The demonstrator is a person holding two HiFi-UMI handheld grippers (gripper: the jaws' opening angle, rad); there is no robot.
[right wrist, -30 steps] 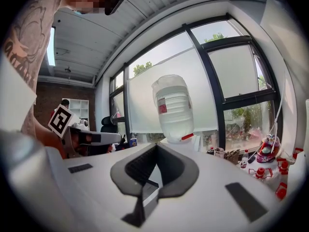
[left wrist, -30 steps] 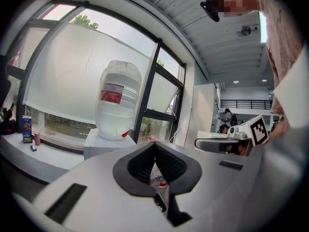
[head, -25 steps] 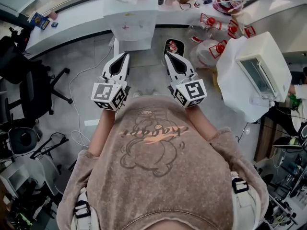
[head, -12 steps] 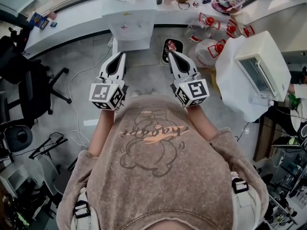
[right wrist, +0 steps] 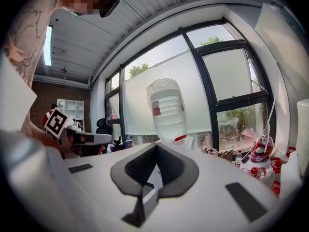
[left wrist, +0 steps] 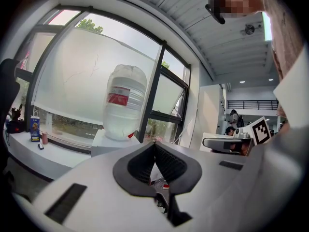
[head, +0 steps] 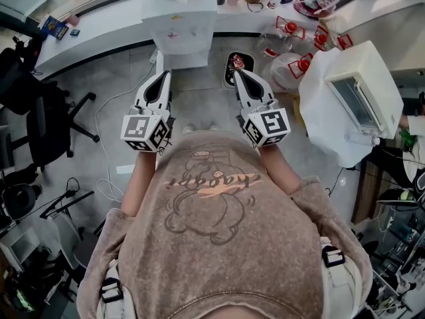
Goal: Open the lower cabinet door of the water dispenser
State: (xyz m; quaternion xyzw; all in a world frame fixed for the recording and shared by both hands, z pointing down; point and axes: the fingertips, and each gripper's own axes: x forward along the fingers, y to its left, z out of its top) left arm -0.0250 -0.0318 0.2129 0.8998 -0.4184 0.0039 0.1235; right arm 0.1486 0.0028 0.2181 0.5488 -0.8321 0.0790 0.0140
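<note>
The white water dispenser (head: 180, 35) stands against the counter at the top centre, with a clear bottle (left wrist: 123, 103) upside down on top, also showing as the bottle (right wrist: 168, 110). Its lower front (head: 182, 60) is seen steeply from above, and the door's outline is hard to make out. My left gripper (head: 164, 76) and right gripper (head: 237, 74) are held side by side in front of it, pointing towards it and apart from it. Both are shut and hold nothing: the left gripper (left wrist: 154, 143) and the right gripper (right wrist: 157, 145) each have their tips together.
A black office chair (head: 40, 125) stands at the left, with a cable (head: 106, 121) on the floor beside it. Empty bottles with red caps (head: 295, 68) and a white appliance (head: 352, 98) are at the right. A dark tray (head: 239, 64) lies on the floor by the dispenser.
</note>
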